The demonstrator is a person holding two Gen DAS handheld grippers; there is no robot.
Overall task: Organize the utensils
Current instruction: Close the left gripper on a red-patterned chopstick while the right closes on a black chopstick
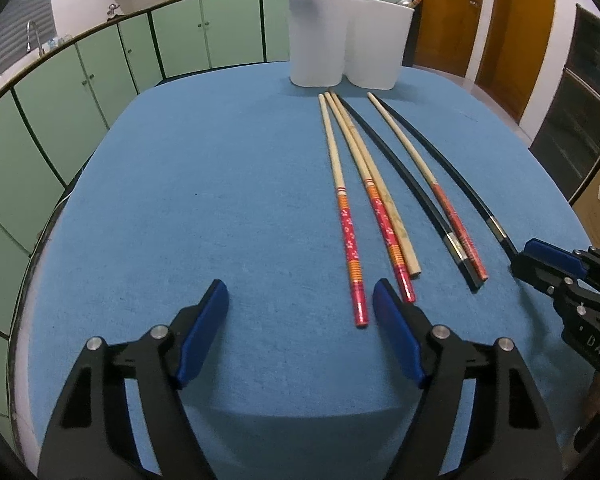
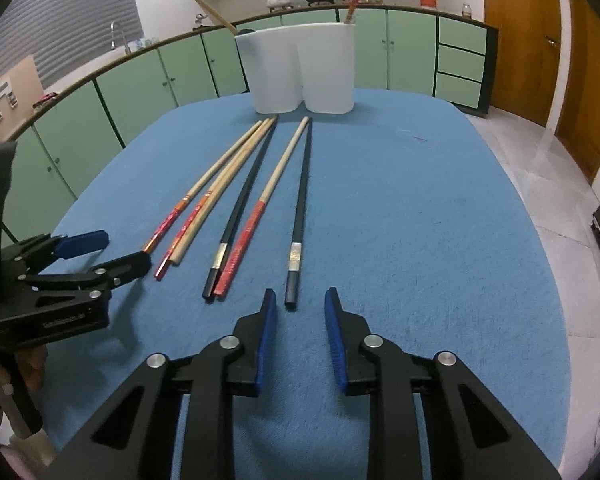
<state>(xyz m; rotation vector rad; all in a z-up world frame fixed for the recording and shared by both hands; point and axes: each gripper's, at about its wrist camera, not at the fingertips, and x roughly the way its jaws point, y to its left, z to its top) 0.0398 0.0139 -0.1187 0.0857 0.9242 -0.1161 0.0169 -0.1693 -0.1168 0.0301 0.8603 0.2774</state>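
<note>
Several chopsticks lie side by side on the blue table (image 1: pixel 180 200): red-handled ones (image 1: pixel 350 232), a plain bamboo one (image 1: pixel 396 220) and two black ones (image 1: pixel 404 184). Behind them stands a white two-compartment holder (image 1: pixel 348 40) (image 2: pixel 300 68), with a wooden stick in its left cup and a red one in its right. My left gripper (image 1: pixel 298 296) is open; the nearest red handle end lies just inside its right finger. My right gripper (image 2: pixel 300 294) is open, with the end of the rightmost black chopstick (image 2: pixel 300 216) between its tips and a gap on both sides.
Each gripper shows in the other's view: the right one (image 1: pixel 540 260) at the table's right edge, the left one (image 2: pixel 116 252) by the red handle ends. Green cabinets (image 1: pixel 100 72) run behind the table; a wooden door (image 1: pixel 480 20) stands at the right.
</note>
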